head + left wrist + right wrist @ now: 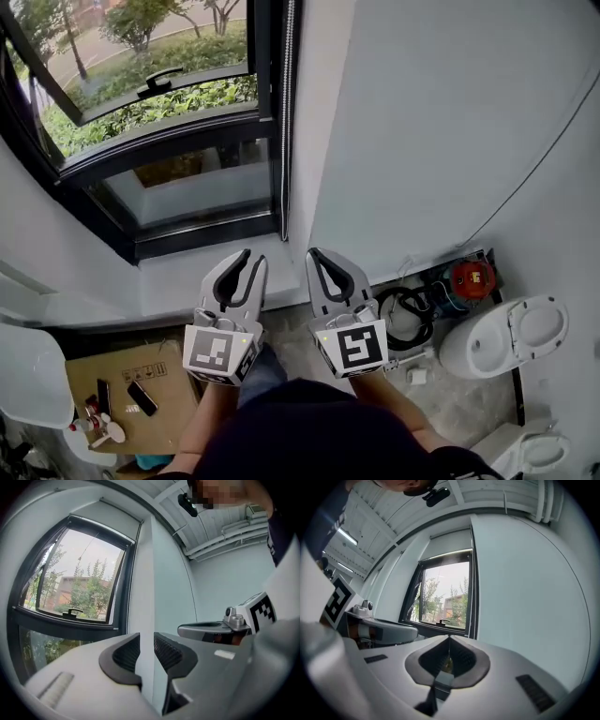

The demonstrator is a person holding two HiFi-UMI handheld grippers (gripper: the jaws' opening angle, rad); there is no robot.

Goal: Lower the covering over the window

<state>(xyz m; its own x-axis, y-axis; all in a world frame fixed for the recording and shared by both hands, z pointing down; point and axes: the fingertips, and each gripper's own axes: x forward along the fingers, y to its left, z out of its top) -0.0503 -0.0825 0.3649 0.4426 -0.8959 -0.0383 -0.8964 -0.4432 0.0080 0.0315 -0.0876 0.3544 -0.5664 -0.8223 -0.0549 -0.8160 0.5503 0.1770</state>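
A black-framed window (159, 131) fills the upper left of the head view, its sash tilted open onto greenery. The covering is a pale roller blind (449, 543) rolled up at the window's top. A thin pull cord (286, 112) hangs down the frame's right side. My left gripper (255, 264) points level at the wall just below the sill, its jaws open with nothing between them (146, 641). Beside it on the right, my right gripper (315, 255) is shut and empty, aimed toward the window's right edge (449, 641). Both are well short of the cord.
A pale sill (178, 277) runs under the window. On the floor lie a cardboard box (112, 375) with small items, a black cable coil (408, 314), a red device (472, 277) and a white toilet-like fixture (506, 337). A white chair (28, 375) stands at left.
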